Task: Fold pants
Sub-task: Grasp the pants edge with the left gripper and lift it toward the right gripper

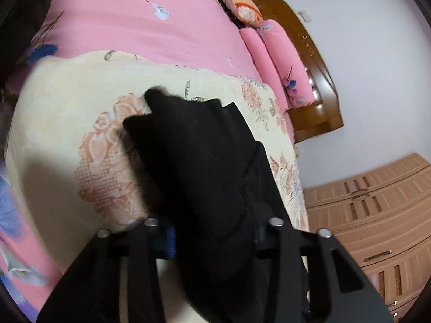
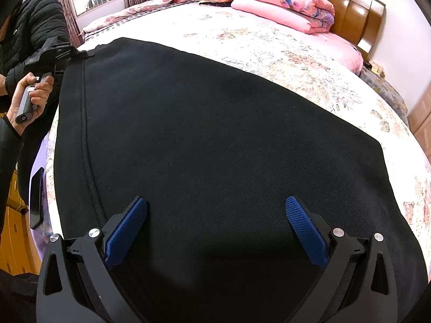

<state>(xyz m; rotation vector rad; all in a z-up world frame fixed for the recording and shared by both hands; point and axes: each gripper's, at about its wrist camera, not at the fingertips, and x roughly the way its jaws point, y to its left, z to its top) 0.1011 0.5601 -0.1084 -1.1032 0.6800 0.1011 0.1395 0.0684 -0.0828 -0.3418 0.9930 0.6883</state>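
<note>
The pants (image 2: 215, 134) lie on the bed (image 2: 296, 53), pillows (image 2: 282, 8) behind them against the headboard (image 2: 350, 8).

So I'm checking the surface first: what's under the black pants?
The black pants lie on a floral bedspread, showing around their edges. Whatever sits directly beneath the fabric is covered.

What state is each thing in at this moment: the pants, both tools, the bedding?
Black pants: spread flat on the bed, one corner lifted by the left tool.
Left tool: clamped on the pants' edge.
Right tool: open, above the pants, holding nothing.
Pink quilt: folded, at the headboard.
</note>
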